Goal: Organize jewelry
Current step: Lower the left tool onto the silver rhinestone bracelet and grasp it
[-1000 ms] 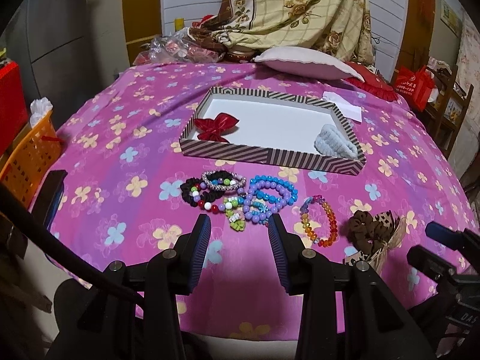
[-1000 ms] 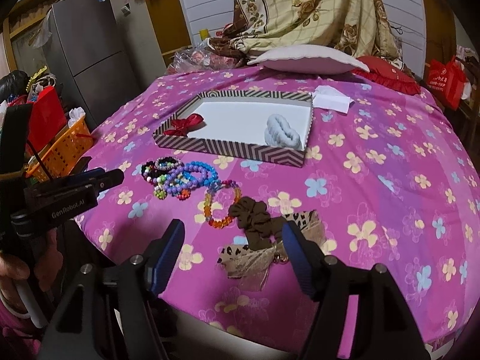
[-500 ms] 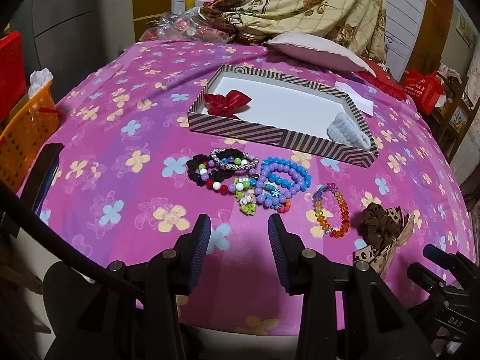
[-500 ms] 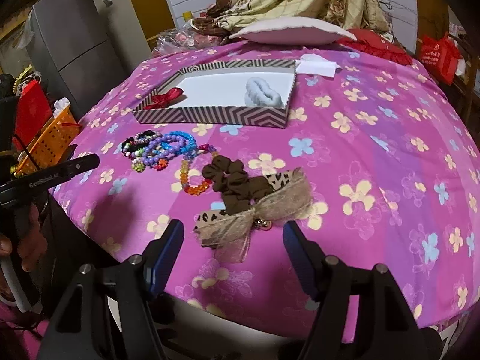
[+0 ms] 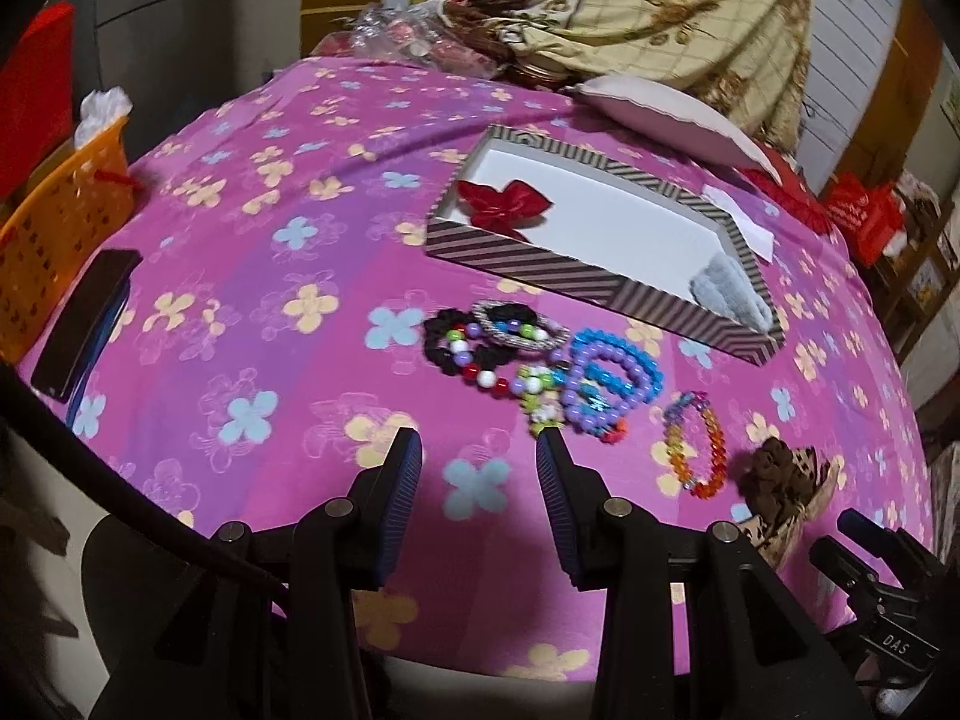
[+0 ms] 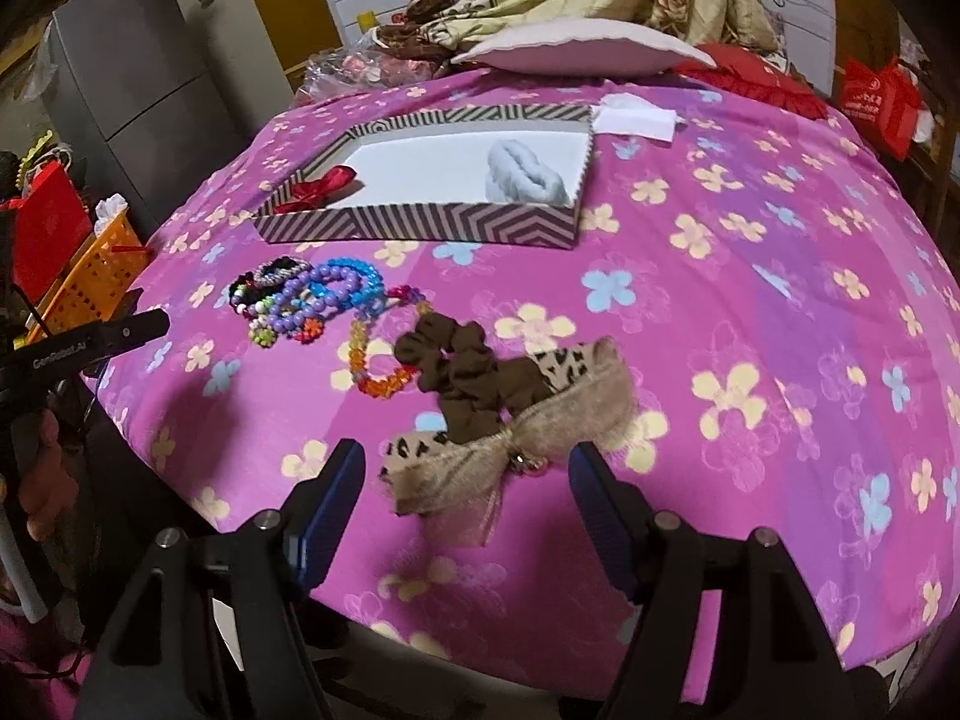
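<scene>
Both claws are hanging open and empty: right claw (image 6: pixel 465 480) widening around the tan bow (image 6: pixel 510 450), left claw (image 5: pixel 478 462) nearing the bracelets (image 5: pixel 540 360). I'm judging two pieces boxed (image 6: pixel 420 222), most remaining.

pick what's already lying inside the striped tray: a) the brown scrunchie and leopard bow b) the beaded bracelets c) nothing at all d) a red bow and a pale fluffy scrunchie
d: the red bow lies at one end of the striped tray and the pale fluffy scrunchie at the other, while the beaded bracelets, brown scrunchie and leopard bow lie on the cloth outside it.
</scene>
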A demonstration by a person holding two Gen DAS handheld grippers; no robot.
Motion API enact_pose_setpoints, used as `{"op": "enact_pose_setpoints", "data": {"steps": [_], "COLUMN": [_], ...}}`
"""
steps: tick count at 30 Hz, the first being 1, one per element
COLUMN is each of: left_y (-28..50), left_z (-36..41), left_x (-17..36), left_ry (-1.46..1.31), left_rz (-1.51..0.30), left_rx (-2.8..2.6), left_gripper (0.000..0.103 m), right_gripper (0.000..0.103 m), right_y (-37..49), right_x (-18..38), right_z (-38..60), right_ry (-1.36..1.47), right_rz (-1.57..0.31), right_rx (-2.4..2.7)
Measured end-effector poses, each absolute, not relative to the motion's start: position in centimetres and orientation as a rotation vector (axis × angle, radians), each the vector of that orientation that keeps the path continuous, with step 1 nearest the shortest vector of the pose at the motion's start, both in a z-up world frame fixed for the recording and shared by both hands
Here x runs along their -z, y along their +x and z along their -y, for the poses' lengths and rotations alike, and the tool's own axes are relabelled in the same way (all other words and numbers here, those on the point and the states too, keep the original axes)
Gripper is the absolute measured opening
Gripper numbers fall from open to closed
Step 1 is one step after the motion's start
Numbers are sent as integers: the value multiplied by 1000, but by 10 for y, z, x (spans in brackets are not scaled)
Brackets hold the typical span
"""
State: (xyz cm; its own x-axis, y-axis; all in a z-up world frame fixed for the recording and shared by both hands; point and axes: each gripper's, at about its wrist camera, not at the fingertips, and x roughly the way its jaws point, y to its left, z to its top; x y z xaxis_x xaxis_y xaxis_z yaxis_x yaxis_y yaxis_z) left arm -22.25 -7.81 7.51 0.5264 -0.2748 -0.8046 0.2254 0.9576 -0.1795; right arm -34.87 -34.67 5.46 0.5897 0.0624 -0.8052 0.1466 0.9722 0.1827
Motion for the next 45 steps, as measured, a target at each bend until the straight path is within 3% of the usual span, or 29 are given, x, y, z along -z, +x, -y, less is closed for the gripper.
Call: {"op": "enact_pose_setpoints", "data": {"steps": [14, 32, 37, 42, 45], "left_y": [-174, -113, -109, -104, -103], "left_z": [62, 107, 112, 113, 111], "left_x": [-66, -39, -31, -27, -27], "left_ry": [-162, -313, -337, -341, -347], "left_rz": [-1064, -1256, -1274, -1256, -1244], "left_rx": [298, 309, 315, 321, 327], "left_gripper": [31, 31, 21, 0, 0], "right_gripper": [77, 78, 78, 78, 78], "right_y": [-324, -313, -312, -312, -312], "right_x": [-63, -52, -49, -47, -47], "right_z": [350, 371, 373, 373, 372], "right_ry": [207, 239, 250, 246, 246], "right_rz": [-920, -945, -952, -960, -958], "right_rx": [38, 32, 32, 31, 32]}}
